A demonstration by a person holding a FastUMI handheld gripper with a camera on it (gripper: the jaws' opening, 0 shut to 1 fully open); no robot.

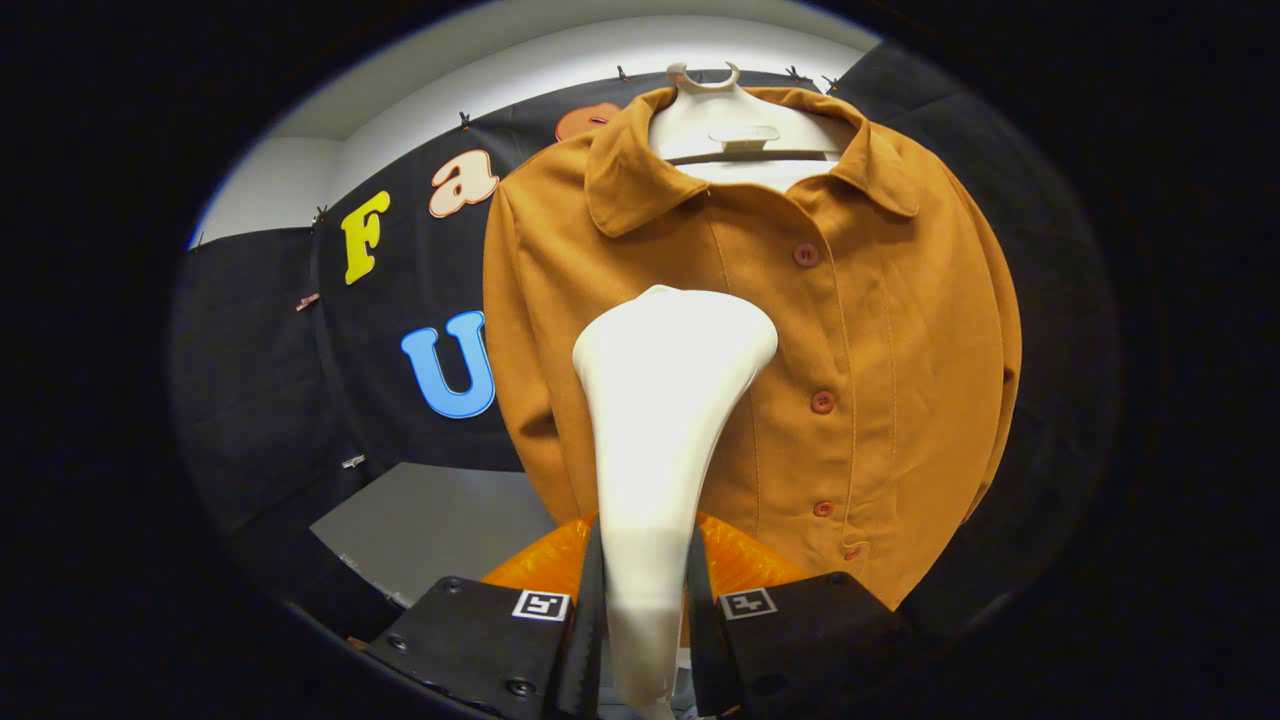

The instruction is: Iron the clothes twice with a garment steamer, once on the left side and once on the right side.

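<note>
A mustard-brown buttoned jacket [860, 370] hangs on a white hanger [735, 125] against the booth's black wall. A white garment steamer [660, 420] stands upright between my fingers, its handle pinched by both of them and its wide head raised in front of the jacket's left half, about chest height. My gripper [645, 610] is shut on the steamer's handle. Whether the steamer head touches the cloth I cannot tell. The jacket's button row [822, 402] runs just right of the steamer head.
A grey table top [440, 525] lies below and left of the jacket. An orange ribbed translucent piece [740, 560] sits just behind my fingers, under the jacket's hem. The black cloth wall [270, 400] closes the space on the left and behind.
</note>
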